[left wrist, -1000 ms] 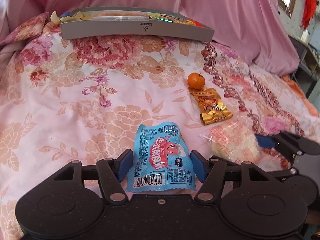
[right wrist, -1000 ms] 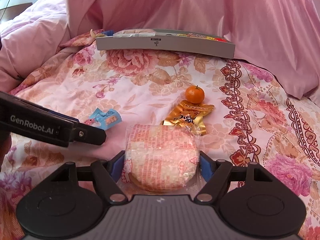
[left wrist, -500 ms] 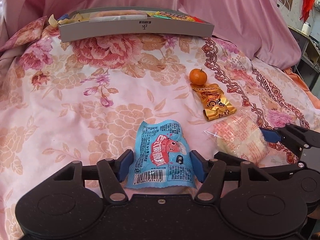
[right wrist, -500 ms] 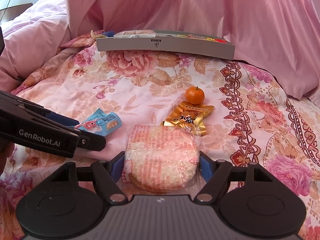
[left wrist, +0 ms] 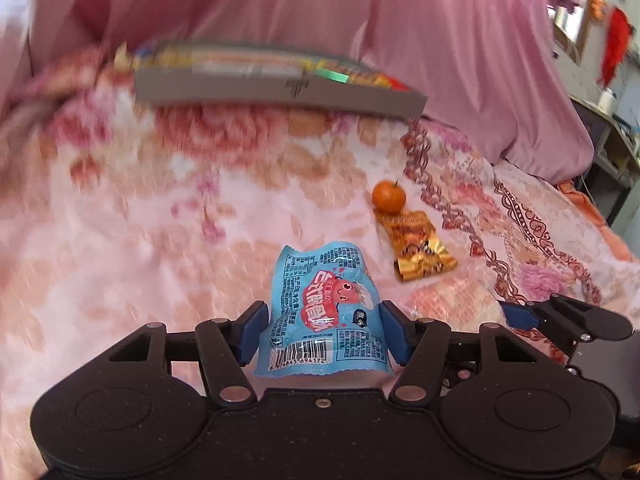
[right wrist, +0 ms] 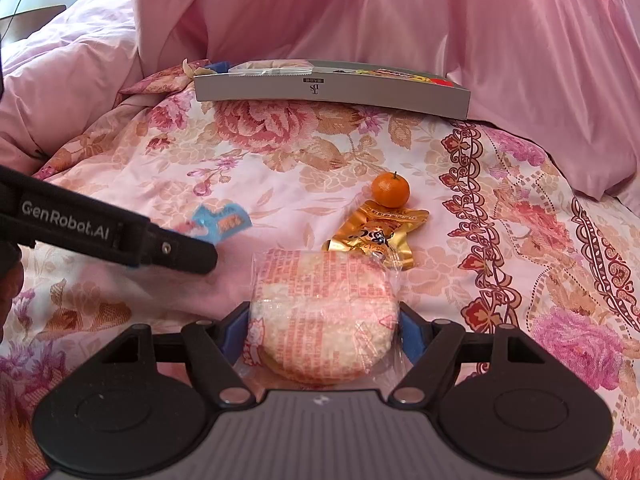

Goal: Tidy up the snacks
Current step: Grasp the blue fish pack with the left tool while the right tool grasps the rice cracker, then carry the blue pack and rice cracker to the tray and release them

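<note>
- Left wrist view: the surface is a bed, covered by a pink bedspread (left wrist: 168,216) with big rose and peach flower prints plus a darker scrolly border running down the right side. Most of this frame is blurry.
- Plain pink quilt (right wrist: 400,20) is bunched up behind everything, kind of like a backdrop, and spills down the left side too.
- Grey shallow box (right wrist: 332,90) sits at the far end of the bedspread against that quilt, already with several snack packs in it, can't really read which ones.
- Room-wise, in the left wrist view there's a sliver on the far right: a pale wall, something red hanging, a shelf or dresser edge with small containers. Too small to tell more.
- Left tongs (left wrist: 322,330) are clamped on a blue snack packet (left wrist: 320,312), barcode end towards the camera, pads pressing both sides; it looks lifted off the bedspread.
- Right tongs (right wrist: 322,330) are clamped around a round rice cracker in clear wrap (right wrist: 322,312), pads against both edges.
- Middle of the bed: a mandarin (right wrist: 391,189) touching the top of a gold foil snack packet (right wrist: 376,236), and that packet's lower corner sits just behind the cracker wrap.
</note>
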The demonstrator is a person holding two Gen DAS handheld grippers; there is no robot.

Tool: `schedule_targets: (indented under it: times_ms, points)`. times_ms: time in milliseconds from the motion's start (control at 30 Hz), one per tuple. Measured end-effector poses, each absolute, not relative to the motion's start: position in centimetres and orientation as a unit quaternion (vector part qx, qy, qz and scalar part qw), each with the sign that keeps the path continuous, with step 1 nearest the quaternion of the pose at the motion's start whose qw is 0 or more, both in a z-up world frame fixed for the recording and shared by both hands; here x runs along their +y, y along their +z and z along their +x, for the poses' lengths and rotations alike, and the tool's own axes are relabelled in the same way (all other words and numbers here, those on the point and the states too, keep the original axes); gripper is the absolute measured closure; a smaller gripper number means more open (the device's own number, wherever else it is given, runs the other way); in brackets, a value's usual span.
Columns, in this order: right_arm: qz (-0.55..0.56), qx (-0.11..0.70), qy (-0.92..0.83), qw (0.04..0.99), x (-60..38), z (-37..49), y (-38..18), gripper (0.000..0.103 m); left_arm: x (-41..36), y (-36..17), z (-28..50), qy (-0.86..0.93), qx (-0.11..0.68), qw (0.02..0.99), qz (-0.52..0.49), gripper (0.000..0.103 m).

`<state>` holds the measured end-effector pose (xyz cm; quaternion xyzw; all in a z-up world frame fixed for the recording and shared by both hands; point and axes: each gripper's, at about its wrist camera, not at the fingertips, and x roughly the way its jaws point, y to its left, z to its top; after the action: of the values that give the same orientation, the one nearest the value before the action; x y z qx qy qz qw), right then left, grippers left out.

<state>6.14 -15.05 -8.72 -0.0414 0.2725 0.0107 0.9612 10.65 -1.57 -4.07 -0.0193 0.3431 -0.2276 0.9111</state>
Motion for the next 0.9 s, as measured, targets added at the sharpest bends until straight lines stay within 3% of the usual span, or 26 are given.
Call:
schedule_targets:
  times_ms: [567,900]
  points:
    - [-0.042,0.241,0.013,0.97,-15.2,5.5,-7.8,0.026,-0.6,-2.2,10.7,-0.207,0.285,0.935,-0.046,0.04]
    - [-0.06,0.184,0.035,0.981,-17.1,7.7,-2.4,0.026,-0.5,2.8,16.1,-0.172,0.254,0.948,-0.079,0.04]
